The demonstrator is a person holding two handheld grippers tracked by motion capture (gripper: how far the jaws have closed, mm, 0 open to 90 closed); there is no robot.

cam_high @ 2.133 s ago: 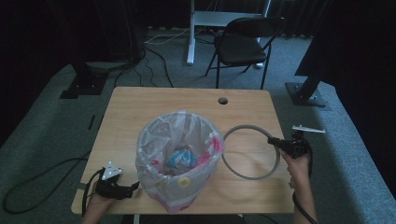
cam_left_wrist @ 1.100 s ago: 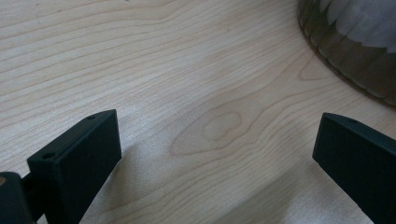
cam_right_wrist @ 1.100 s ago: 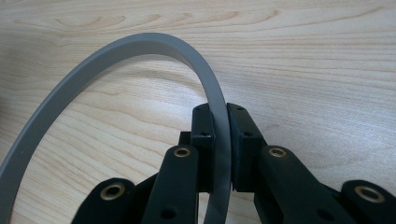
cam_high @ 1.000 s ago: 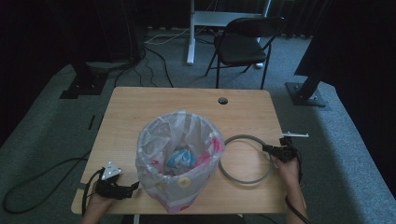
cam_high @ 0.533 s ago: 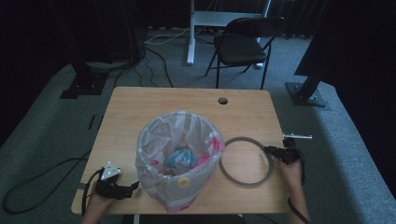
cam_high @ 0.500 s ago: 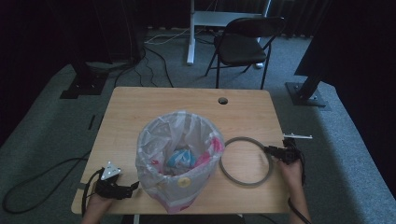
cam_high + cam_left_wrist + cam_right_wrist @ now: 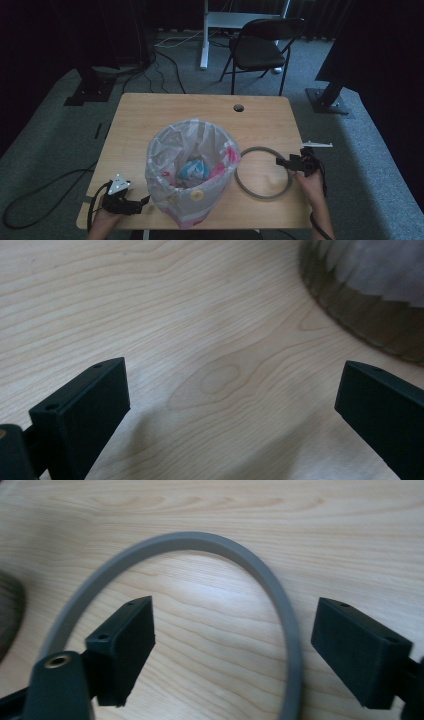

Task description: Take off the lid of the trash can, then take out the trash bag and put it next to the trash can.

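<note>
Resting at the near left corner of the table (image 7: 150, 110), the left gripper (image 7: 142, 202) has its 2 jaws spread wide with bare wood between them. Just to its right stands the bin (image 7: 192, 177), lined with a clear bag (colourful wrappers lie inside). Right of that, the grey ring (image 7: 263, 172) lies flat on the wood. The right gripper (image 7: 281, 161) sits over the ring's far right edge; its jaws have just been opening and stand apart, straddling the rim (image 7: 287, 610) without pressing it.
</note>
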